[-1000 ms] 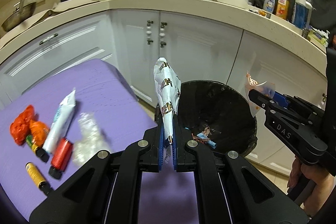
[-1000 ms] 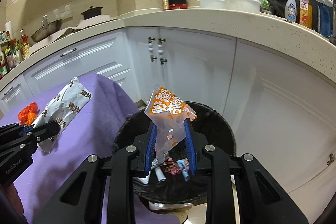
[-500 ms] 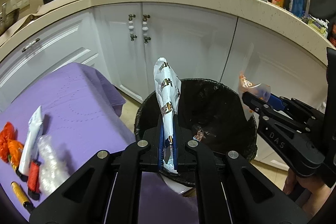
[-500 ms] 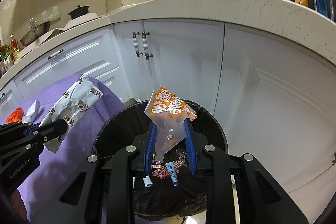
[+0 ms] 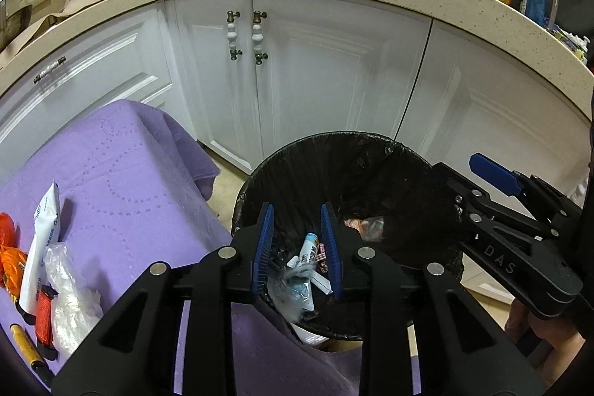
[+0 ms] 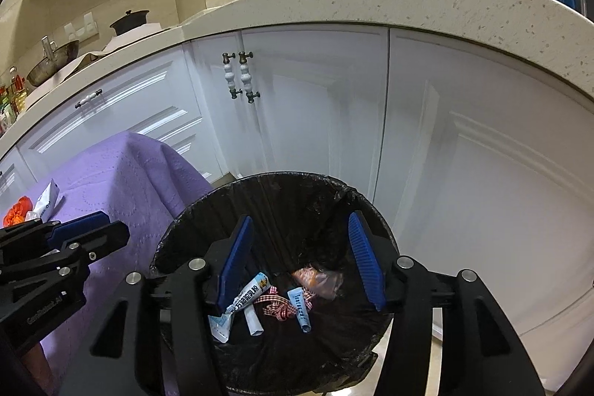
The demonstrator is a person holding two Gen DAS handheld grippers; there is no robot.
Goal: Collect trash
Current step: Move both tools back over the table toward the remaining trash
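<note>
Left gripper [image 5: 297, 240]: jaws parted and opening, nothing between the blue pads; directly below and ahead of it, black-lined trash bin [image 5: 401, 151] holding wrappers, among them a white-and-blue wrapper [image 5: 309, 249]; right gripper [image 6: 302, 257]: jaws wide and opening, empty, poised over the same bin; beneath it an orange-printed clear bag [image 6: 315, 279] and a red checked ribbon [image 6: 276, 307] on the liner; to the left gripper's left, purple cloth [image 5: 111, 173] bearing a white tube [image 5: 39, 240], crumpled clear plastic [image 5: 70, 288], orange wrappers [image 5: 9, 255].
</note>
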